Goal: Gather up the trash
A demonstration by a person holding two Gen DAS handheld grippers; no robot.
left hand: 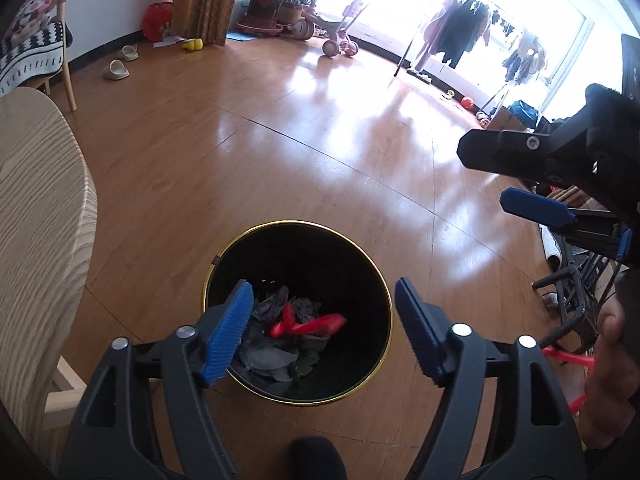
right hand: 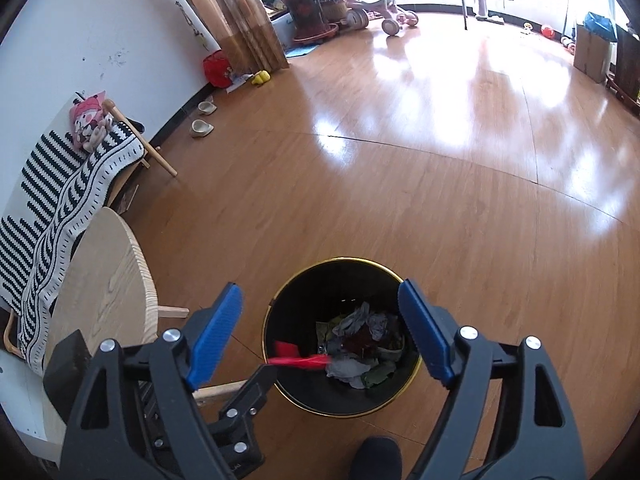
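Both sets of jaws are spread wide with nothing pinched between them. The left gripper (left hand: 324, 332) hangs right over the mouth of the black bin (left hand: 224, 260), the one with the gold rim, and the right gripper (right hand: 320, 332) is over it too, a bit higher and off to one side by the look of it. A red wrapper (left hand: 308, 325) sits blurred just inside the bin, above the crumpled grey paper and leaves (right hand: 360, 344) already down there, so it looks like it's mid-drop or only just landing. No pad is touching it.

So the step in hand is the dump: the trash is in the bin, not in either grip. Next move, as a guess, is to lift both grippers clear of the rim and go hunting for more rubbish. The wooden floor (left hand: 280, 140) near the bin looks clean, so the round wooden table (right hand: 104, 280) beside it is probably where to check; its top is barely visible here.
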